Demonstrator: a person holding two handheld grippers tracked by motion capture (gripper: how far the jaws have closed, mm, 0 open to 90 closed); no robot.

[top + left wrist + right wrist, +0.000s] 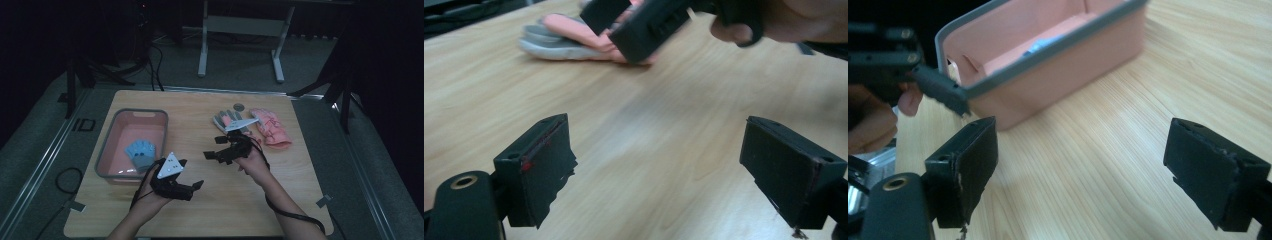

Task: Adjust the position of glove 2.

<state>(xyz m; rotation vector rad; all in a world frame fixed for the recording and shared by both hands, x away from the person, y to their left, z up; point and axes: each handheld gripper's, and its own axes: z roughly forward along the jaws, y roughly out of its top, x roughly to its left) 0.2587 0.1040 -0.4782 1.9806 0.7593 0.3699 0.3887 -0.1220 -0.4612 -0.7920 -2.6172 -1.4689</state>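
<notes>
The left hand-held gripper (192,186) hovers low over the bare wood with its jaws spread wide and nothing between them; the left gripper view shows only table grain in the gap. It sits just in front of the pink bin (107,150), where a blue glove (141,154) already lies on the bottom — so the work looks like gathering gloves into that bin, with one in so far.

The right hand-held gripper (212,154) is likewise wide and empty, held near the middle of the table (300,200) and turned toward the bin, whose grey-rimmed wall shows beyond its jaws in the right gripper view. Just behind that hand lie the remaining gloves, a grey glove (226,120) and, beside it toward the right edge, a pink glove (271,128) — both flat on the wood. A small round disc (239,106) rests near the far edge, apart from them.
</notes>
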